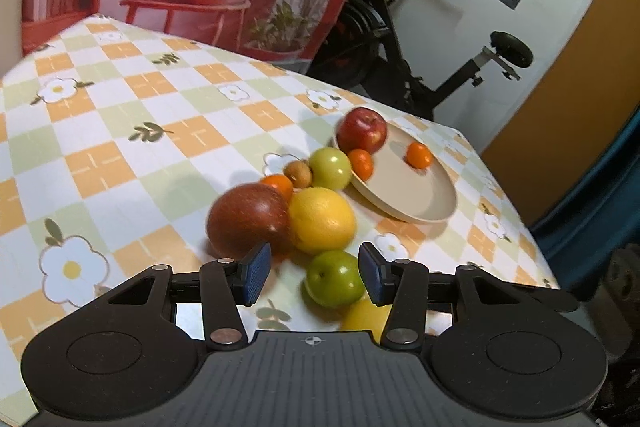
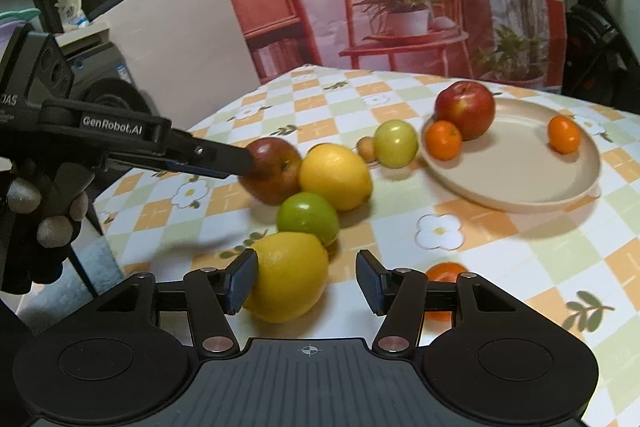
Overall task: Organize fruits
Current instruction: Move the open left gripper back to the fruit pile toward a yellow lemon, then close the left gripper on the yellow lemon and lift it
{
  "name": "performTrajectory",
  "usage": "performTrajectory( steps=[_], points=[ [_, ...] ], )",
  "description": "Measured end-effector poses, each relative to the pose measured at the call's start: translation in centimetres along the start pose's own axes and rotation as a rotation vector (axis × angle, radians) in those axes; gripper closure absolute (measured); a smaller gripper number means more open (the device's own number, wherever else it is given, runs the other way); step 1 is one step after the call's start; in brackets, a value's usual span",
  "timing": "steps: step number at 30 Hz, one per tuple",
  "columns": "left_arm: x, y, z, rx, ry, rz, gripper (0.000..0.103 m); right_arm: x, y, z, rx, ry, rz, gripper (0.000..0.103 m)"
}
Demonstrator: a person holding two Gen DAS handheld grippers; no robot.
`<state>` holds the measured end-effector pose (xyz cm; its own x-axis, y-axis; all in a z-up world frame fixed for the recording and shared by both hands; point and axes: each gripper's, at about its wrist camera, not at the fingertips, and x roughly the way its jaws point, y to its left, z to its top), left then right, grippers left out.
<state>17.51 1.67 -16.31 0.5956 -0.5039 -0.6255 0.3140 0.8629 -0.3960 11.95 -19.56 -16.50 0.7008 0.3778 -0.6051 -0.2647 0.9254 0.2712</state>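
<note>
On the desk [image 2: 540, 239], under its checked cloth, the fruits lay partly sorted: a beige plate [image 2: 520, 183] already carried a red apple [image 2: 466, 109] and two small oranges [image 2: 442, 139], while the rest clustered loose just beside its rim.

The left hand-held gripper [image 1: 314, 273] hung released, its blue pads [image 1: 256, 275] apart, with a green apple [image 1: 334, 279] showing between them and a dark red apple [image 1: 248, 219] just beyond the left pad; whether either pad touched fruit could not be told.

The right hand-held gripper [image 2: 306, 287] was likewise unclenched, its left pad close against a lemon [image 2: 288, 275] and the right pad standing clear.

The risk lay in the crowding. The green apple sat against a large lemon [image 1: 322, 219] and the dark red apple, so a pad sliding in could nudge a neighbour and set round fruit rolling toward the desk edge. Both grippers worked the same cluster, so they could collide. An off-centre squeeze on the near lemon would probably squirt it sideways.
</note>
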Motion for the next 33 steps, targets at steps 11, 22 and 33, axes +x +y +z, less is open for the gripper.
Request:
performTrajectory(
  steps=[11,22,33],
  points=[
    [0.8,-0.3,-0.7,-0.017,0.078,-0.081,0.054,1.3,1.2,-0.7,-0.007,0.062,0.08,0.049],
    [2.4,0.6,-2.1,-0.078,0.164,-0.155,0.056,2.4,1.9,-1.0,-0.032,0.108,0.085,0.054],
    [3.9,1.0,-2.4,-0.11,0.197,-0.191,0.059,2.5,1.7,-1.1,-0.036,0.109,0.076,0.055]
  ],
)
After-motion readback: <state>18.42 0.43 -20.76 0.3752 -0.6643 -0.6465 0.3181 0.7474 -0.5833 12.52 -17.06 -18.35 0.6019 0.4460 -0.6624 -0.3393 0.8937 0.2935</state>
